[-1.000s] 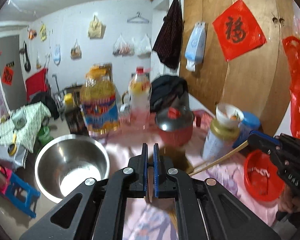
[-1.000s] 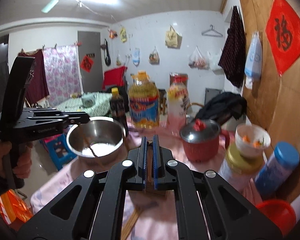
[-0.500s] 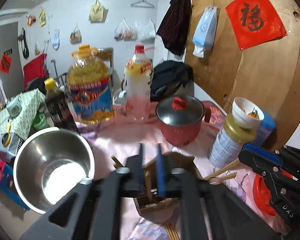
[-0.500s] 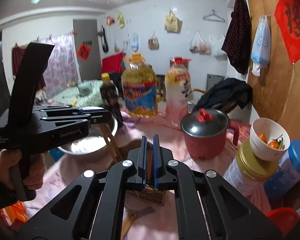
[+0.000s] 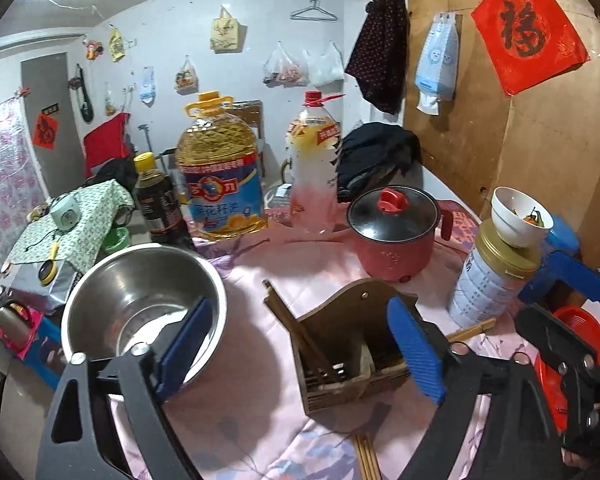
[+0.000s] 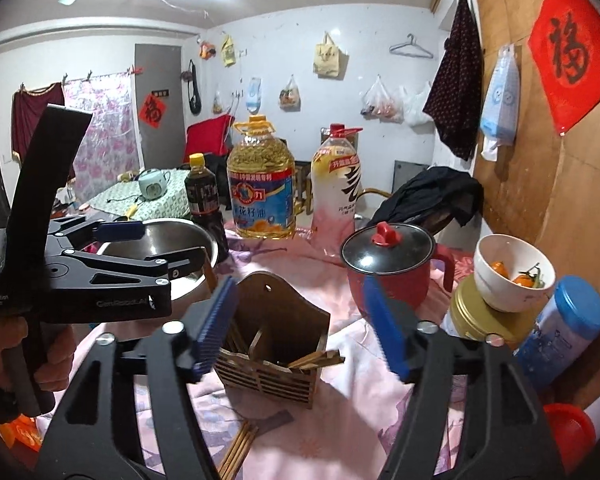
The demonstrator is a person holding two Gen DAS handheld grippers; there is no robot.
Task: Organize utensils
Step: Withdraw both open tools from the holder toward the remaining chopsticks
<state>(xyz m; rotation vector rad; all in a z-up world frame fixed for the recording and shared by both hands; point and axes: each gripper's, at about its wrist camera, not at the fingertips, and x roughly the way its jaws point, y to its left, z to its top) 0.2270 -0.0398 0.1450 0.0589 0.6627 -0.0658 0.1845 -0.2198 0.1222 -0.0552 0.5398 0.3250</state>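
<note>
Grippers: 2, both open, just widened, 1 wooden holder point(image 5: 348, 344), 1 steel bowl point(image 5: 140, 300).

You are in a lived-in home room used as a kitchen: cooking oil jug point(image 5: 220, 176), red lidded pot point(image 5: 394, 236) and steel bowl point(image 5: 140, 300) crowd the cloth-covered desk point(image 5: 300, 276); food bags point(image 6: 290, 94) and a hanger point(image 6: 412, 49) hang on the wall.

A red diamond paper point(image 6: 571, 54) on the wooden wall bears the black character 福. The large oil bottle's point(image 6: 261, 184) blue label reads 葵花籽油. The left gripper's point(image 6: 156, 248) black body carries "Data Acquisition System" and a brand name too blurred to read.
</note>
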